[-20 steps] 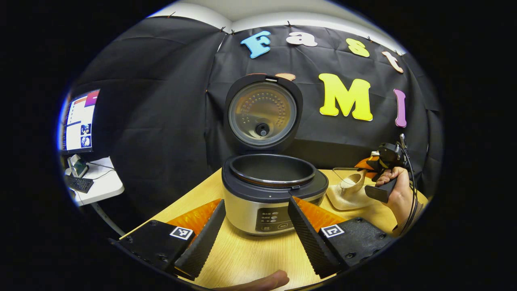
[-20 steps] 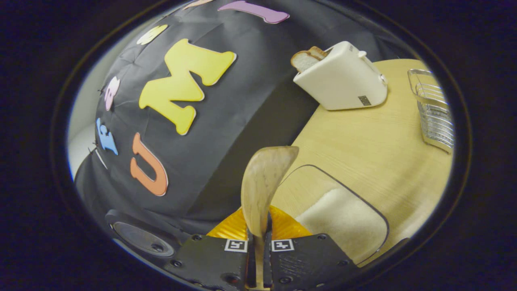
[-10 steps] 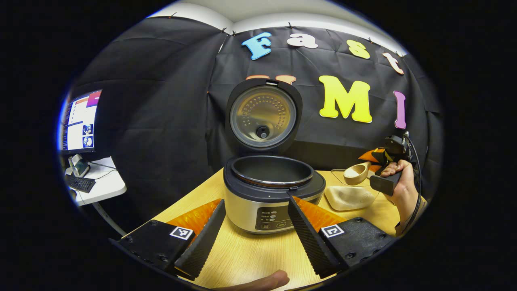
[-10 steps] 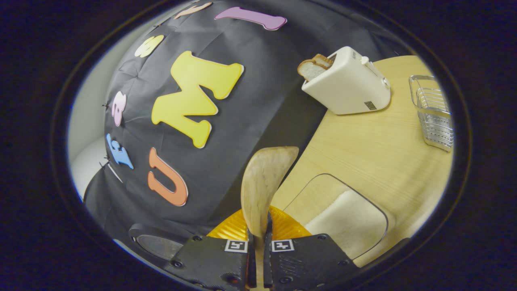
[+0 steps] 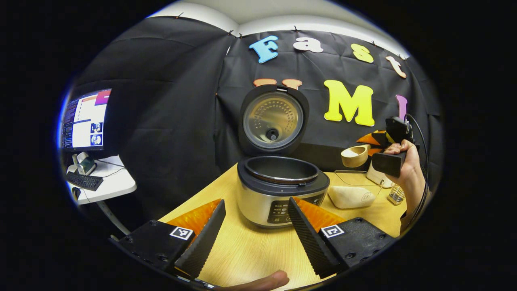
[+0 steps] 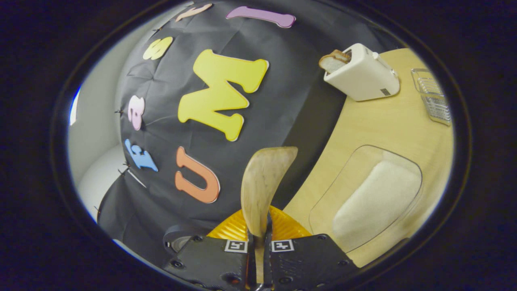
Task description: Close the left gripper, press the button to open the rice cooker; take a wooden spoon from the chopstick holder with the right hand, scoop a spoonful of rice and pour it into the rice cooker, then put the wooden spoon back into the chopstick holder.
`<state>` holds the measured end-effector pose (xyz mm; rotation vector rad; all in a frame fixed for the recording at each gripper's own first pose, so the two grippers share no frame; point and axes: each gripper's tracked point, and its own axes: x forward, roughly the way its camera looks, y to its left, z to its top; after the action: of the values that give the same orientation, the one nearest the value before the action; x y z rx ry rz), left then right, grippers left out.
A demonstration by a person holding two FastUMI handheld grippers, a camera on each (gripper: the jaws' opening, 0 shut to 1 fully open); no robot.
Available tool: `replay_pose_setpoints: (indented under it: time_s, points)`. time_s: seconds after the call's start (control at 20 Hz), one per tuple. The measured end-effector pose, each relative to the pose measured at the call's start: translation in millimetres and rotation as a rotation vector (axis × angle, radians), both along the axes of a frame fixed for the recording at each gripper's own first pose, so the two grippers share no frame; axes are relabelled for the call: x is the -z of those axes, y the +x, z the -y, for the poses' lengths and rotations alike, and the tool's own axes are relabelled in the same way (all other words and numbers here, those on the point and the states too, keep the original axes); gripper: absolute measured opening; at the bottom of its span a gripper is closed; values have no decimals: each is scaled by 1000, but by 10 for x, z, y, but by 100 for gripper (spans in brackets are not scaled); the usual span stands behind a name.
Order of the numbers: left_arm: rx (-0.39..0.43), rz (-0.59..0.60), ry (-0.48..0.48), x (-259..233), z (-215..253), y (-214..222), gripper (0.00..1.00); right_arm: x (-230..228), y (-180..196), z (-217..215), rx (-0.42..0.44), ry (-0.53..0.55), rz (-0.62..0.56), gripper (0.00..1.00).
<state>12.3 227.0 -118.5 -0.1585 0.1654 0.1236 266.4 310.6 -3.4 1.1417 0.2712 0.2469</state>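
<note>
The rice cooker [image 5: 278, 194] stands open on the wooden table, its lid [image 5: 272, 120] upright and its dark inner pot bare. My left gripper [image 5: 252, 226] hovers open in front of it, fingers wide apart. To the right a hand holds my right gripper [image 5: 389, 139] above the table. It is shut on the wooden spoon [image 5: 354, 155], whose bowl points toward the cooker. In the right gripper view the spoon [image 6: 262, 182] rises from between the shut fingers of the right gripper [image 6: 258, 250]. Whether the spoon carries rice I cannot tell.
A clear container of rice [image 5: 351, 196] [image 6: 375, 198] lies right of the cooker. A white toaster [image 6: 361, 72] with bread and a wire chopstick holder [image 6: 434, 101] stand at the table's far side. A monitor [image 5: 85, 119] and small white table [image 5: 103, 184] stand left.
The right gripper has lifted the spoon up out of the rice container and higher above the table. The left gripper has drawn back slightly from the cooker.
</note>
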Motion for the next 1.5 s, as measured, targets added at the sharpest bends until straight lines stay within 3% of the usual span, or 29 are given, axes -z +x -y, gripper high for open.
replay_pose_setpoints:
  time_s: [0.5,0.7,1.0,1.5]
  points:
    - [-44,26,-13,-89,-254,-273,99,-12,-85,-1284,-133,-29,-2,7]
    - [-59,22,-21,-62,-305,-271,99,10,-109,-1667,-148,-189,49,7]
    - [-78,2,-41,41,-394,-303,97,-79,-54,-1839,-117,-484,177,5]
    - [-54,5,-9,24,-294,-277,100,92,-117,-2211,-233,-814,289,7]
